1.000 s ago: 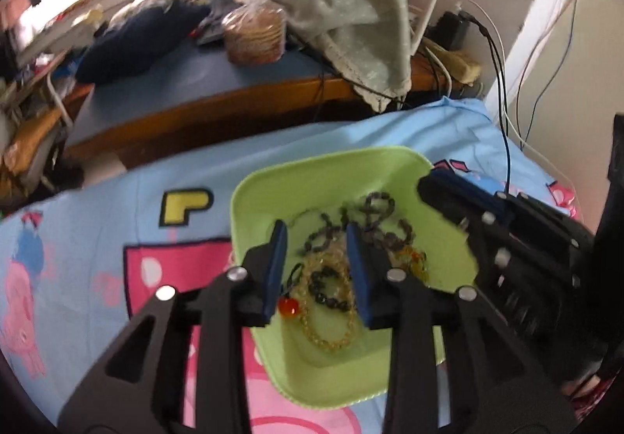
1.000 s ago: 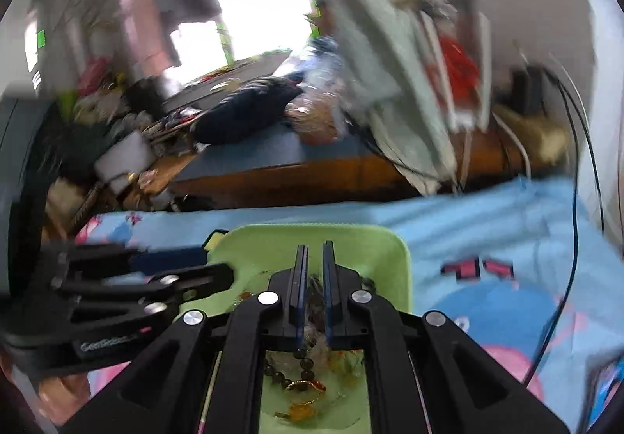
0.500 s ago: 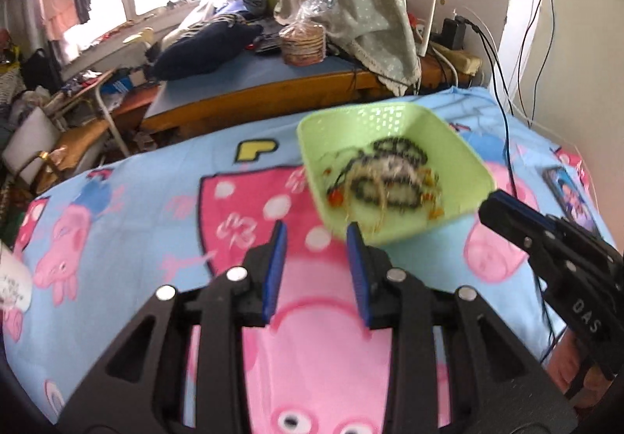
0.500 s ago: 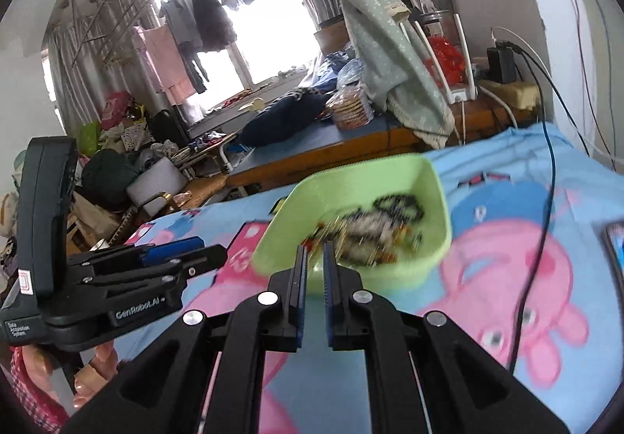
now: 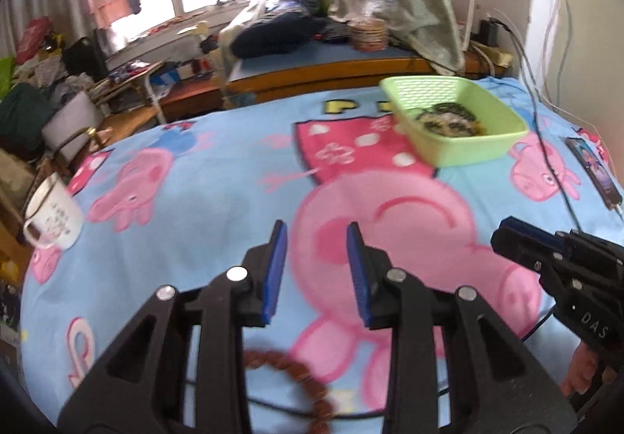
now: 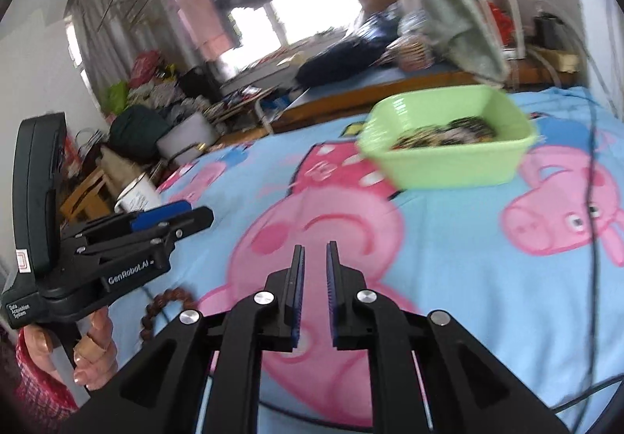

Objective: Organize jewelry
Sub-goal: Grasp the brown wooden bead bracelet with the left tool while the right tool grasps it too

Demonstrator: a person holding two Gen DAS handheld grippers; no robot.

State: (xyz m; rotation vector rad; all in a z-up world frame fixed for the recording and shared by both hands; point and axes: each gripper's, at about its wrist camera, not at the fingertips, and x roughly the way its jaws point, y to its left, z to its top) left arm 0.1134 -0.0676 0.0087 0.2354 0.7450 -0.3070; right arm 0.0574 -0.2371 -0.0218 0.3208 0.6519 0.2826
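A green basket (image 5: 460, 153) holding a tangle of bead bracelets (image 5: 448, 120) sits far across the Peppa Pig blanket; it also shows in the right wrist view (image 6: 448, 164). A brown bead bracelet (image 5: 300, 375) lies on the blanket near me, just under the left gripper; it also shows in the right wrist view (image 6: 163, 307). My left gripper (image 5: 316, 235) is open and empty above the blanket. My right gripper (image 6: 315, 258) has its jaws a narrow gap apart, holding nothing.
A white enamel mug (image 5: 52, 217) stands at the blanket's left edge. A phone (image 5: 592, 170) lies at the right with a black cable (image 5: 546, 145) running across. A cluttered desk (image 5: 331, 59) stands behind the bed.
Both grippers have pulled back from the green basket toward the near edge of the blanket. The brown bracelet has come into view below them.
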